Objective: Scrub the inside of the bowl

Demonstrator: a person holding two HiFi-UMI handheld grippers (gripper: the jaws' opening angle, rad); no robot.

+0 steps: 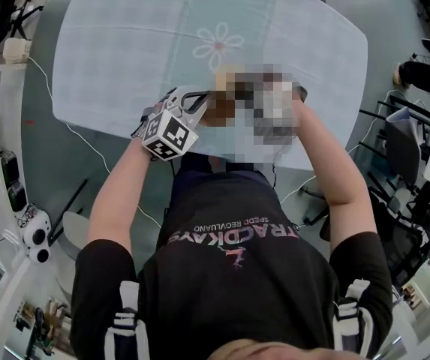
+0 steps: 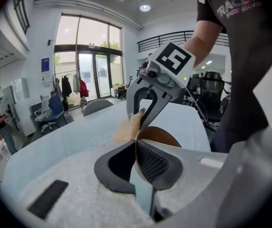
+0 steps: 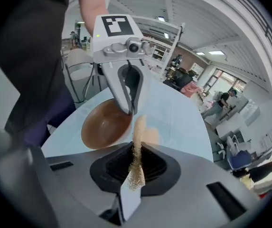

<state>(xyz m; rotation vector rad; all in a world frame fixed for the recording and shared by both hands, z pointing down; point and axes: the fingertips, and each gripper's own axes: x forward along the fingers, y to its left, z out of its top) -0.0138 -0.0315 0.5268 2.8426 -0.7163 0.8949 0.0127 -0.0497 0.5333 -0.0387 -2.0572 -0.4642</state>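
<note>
A brown bowl [image 3: 106,125] is tilted so its inside faces my right gripper. My left gripper [image 2: 136,148] is shut on the bowl's rim [image 2: 159,133]; from the other side its fingertips [image 3: 128,109] pinch the far edge. My right gripper [image 3: 136,151] is shut on a tan fibrous sponge [image 3: 139,129], which sticks out past the jaws just right of the bowl's rim. In the head view the left gripper [image 1: 199,102] meets the bowl [image 1: 218,112] near the table's front edge. A mosaic patch hides the right gripper there.
The table [image 1: 124,51] wears a pale blue cloth with a flower print [image 1: 218,45]. Office chairs [image 2: 55,113] stand beyond its far end. Cables run over the floor [image 1: 57,118] on the left, and more chairs and gear [image 1: 402,148] crowd the right.
</note>
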